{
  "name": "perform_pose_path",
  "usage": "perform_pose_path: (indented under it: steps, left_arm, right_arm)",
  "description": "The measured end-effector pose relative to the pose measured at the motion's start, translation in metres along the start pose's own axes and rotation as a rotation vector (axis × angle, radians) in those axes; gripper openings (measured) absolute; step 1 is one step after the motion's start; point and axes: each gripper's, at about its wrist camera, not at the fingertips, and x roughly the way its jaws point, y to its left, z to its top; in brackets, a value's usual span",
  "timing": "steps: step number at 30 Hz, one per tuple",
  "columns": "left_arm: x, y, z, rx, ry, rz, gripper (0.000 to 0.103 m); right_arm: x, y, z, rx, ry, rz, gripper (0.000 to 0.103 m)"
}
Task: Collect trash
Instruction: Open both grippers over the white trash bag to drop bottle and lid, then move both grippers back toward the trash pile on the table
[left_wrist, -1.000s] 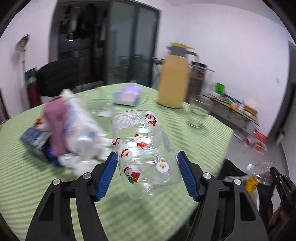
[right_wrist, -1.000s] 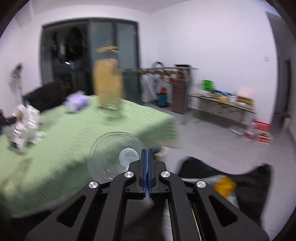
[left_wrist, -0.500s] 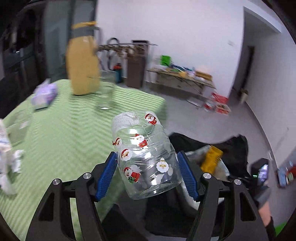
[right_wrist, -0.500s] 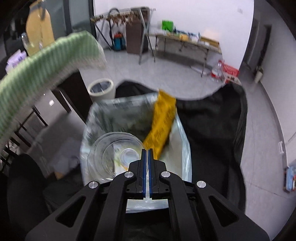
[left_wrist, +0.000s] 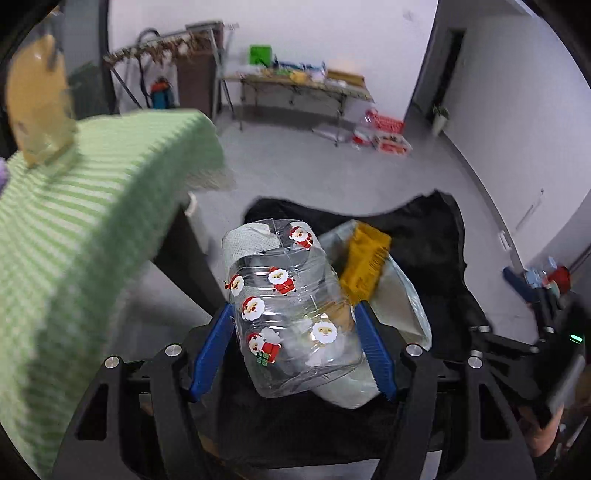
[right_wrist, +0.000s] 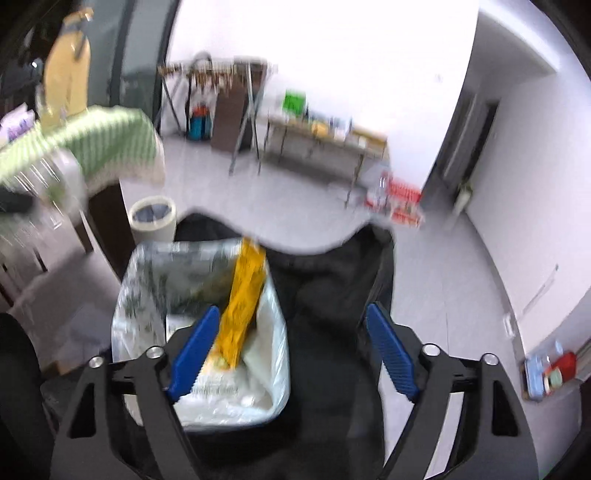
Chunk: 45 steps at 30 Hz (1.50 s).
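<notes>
My left gripper (left_wrist: 293, 347) is shut on a clear plastic bottle with Santa stickers (left_wrist: 288, 310), held tilted above a white-lined trash bag (left_wrist: 402, 306) that sits on a black bag on the floor. A yellow wrapper (left_wrist: 365, 262) sticks up from that bag. In the right wrist view my right gripper (right_wrist: 291, 347) hangs over the trash bag (right_wrist: 147, 288) with its jaws opening wide and nothing between them; the yellow wrapper (right_wrist: 242, 306) lies just beyond its left pad. The right gripper also shows at the right edge of the left wrist view (left_wrist: 532, 332).
The green-striped table edge (left_wrist: 92, 206) juts in from the left, with a yellow jug (left_wrist: 35, 110) on it. A small round bin (right_wrist: 153, 218) stands on the floor by the table leg. Black fabric (right_wrist: 332, 295) surrounds the trash bag. A cluttered side table (right_wrist: 325, 136) stands by the far wall.
The right gripper let go of the clear round lid it pinched, and the lid is gone from view. Both grippers swung off the table to above the trash bag; the left keeps the bottle.
</notes>
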Motion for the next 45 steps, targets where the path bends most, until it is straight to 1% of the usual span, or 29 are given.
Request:
perform_pose_path:
  steps: [2,3,4,6,7,9,10,12,13,16,17,19,26,30,33,38,42,43,45]
  left_arm:
    - [0.020,-0.008,0.002,0.000,0.042,-0.021,0.065]
    - [0.027,-0.012,0.002,0.003,0.054,-0.025,0.065]
    - [0.037,-0.017,0.002,0.014,0.069,-0.026,0.065]
    - [0.053,-0.025,0.003,0.032,0.090,-0.029,0.065]
    - [0.058,-0.026,0.003,0.034,0.099,-0.028,0.065]
    - [0.071,-0.029,0.005,0.029,0.113,-0.030,0.066]
    - [0.079,-0.029,0.007,0.017,0.122,-0.034,0.067]
    - [0.093,-0.028,0.010,-0.006,0.142,-0.031,0.075]
    - [0.100,-0.027,0.012,-0.020,0.153,-0.014,0.080]
    - [0.104,-0.026,0.014,-0.016,0.163,0.001,0.080]
    - [0.104,-0.026,0.014,-0.009,0.161,0.005,0.082]
    - [0.100,-0.024,0.014,-0.003,0.149,0.015,0.086]
    - [0.089,-0.012,0.008,-0.034,0.174,0.023,0.086]
    - [0.071,-0.010,0.002,-0.020,0.155,0.025,0.086]
    - [0.052,-0.007,-0.002,-0.008,0.133,0.021,0.086]
    - [0.023,-0.001,-0.006,-0.026,0.104,0.009,0.086]
    - [-0.006,0.005,-0.005,-0.023,0.051,0.009,0.087]
    - [-0.015,0.007,-0.005,-0.023,0.034,0.008,0.089]
    - [-0.030,0.011,-0.004,-0.024,0.001,0.012,0.089]
  right_arm:
    - [0.007,-0.013,-0.009,0.068,0.026,0.052,0.079]
    - [0.014,-0.021,-0.016,0.124,0.058,0.082,0.079]
    - [0.015,-0.026,-0.018,0.161,0.070,0.087,0.079]
    - [0.010,-0.028,-0.013,0.189,0.027,0.111,0.079]
    - [0.006,-0.030,-0.014,0.195,-0.001,0.141,0.079]
    - [0.006,-0.028,-0.014,0.179,-0.003,0.168,0.079]
    - [0.003,-0.028,-0.015,0.175,-0.022,0.189,0.079]
    - [-0.004,-0.030,-0.014,0.188,-0.057,0.208,0.079]
    - [-0.005,-0.032,-0.015,0.199,-0.067,0.209,0.079]
    - [-0.006,-0.037,-0.014,0.227,-0.072,0.219,0.079]
    - [-0.006,-0.038,-0.013,0.232,-0.067,0.221,0.079]
    - [-0.003,-0.039,-0.013,0.240,-0.057,0.219,0.079]
    - [0.001,-0.037,-0.012,0.232,-0.052,0.229,0.079]
    - [0.002,-0.034,-0.011,0.216,-0.047,0.223,0.079]
    - [0.003,-0.032,-0.011,0.211,-0.046,0.209,0.079]
    - [0.006,-0.026,-0.011,0.177,-0.028,0.187,0.079]
    - [0.009,-0.017,-0.009,0.133,0.010,0.184,0.079]
    - [0.010,-0.016,-0.008,0.132,0.023,0.186,0.079]
    - [0.009,-0.015,-0.005,0.149,0.031,0.203,0.079]
